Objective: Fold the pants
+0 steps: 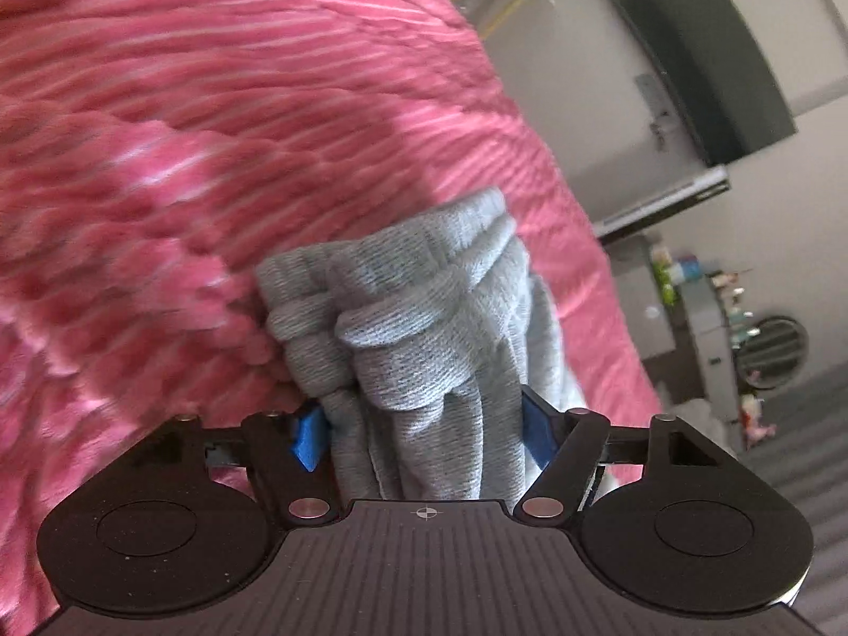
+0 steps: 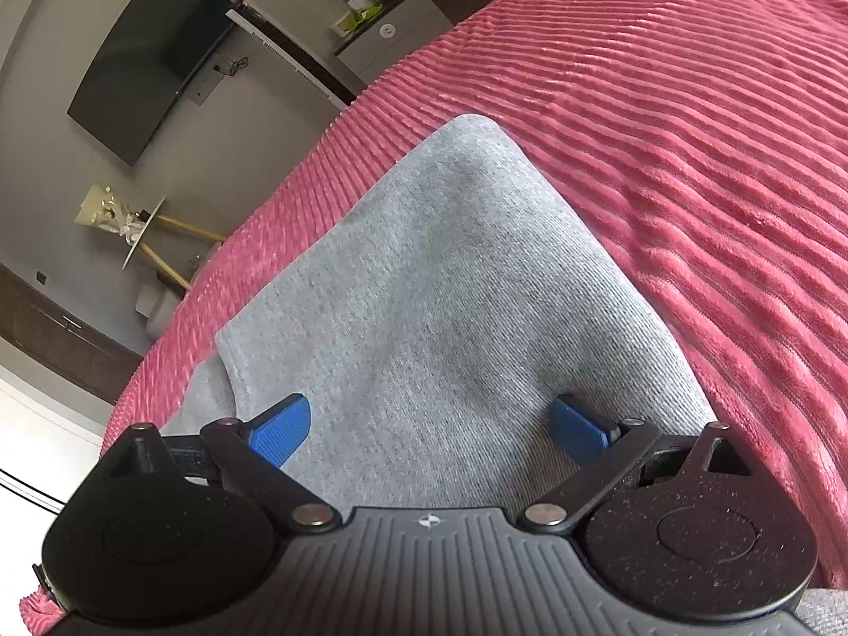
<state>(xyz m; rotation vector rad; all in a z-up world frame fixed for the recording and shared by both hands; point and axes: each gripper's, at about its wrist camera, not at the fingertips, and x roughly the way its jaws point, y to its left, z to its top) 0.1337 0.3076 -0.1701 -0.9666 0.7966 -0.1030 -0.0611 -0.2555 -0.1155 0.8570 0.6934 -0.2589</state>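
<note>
The pants (image 1: 418, 328) are grey knit fabric on a pink ribbed bedspread (image 1: 212, 106). In the left wrist view a thick bunched wad of them fills the space between my left gripper's (image 1: 424, 434) blue pads, which press on it from both sides. In the right wrist view the pants (image 2: 450, 291) lie as a flat folded panel on the bedspread (image 2: 689, 132). My right gripper (image 2: 429, 429) is open, its blue pads spread wide just above the near part of the panel, holding nothing.
Past the bed's edge are a dark wall television (image 2: 143, 58), a grey cabinet with small items (image 2: 392, 26), a round side table with gold legs (image 2: 143, 233) and a dark round fan (image 1: 774, 355).
</note>
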